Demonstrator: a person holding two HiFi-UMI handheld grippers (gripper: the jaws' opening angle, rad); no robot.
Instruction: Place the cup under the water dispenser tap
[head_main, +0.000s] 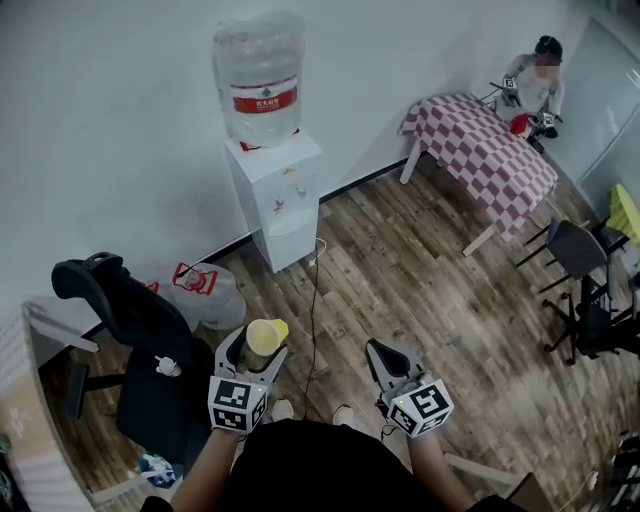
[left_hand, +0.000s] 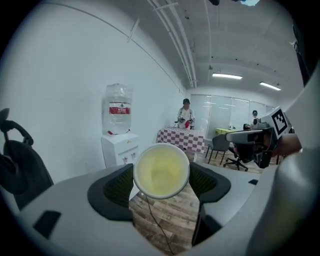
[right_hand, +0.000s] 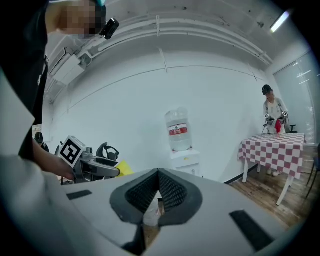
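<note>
The water dispenser (head_main: 277, 195) stands against the wall, well ahead of the left claw (head_main: 254, 352), so there is floor to cross yet. The yellow cup (head_main: 265, 336) sits clamped between that claw's widely spread jaws, its mouth turned up toward the holder, I'd guess to arrive ready for filling. The right claw (head_main: 386, 353), just beside, is pinched together on nothing.

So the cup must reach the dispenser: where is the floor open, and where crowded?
Open: the wood floor between dispenser and checked table, right of the cable. Crowded: the left, where a spare bottle and office chair stand.
</note>
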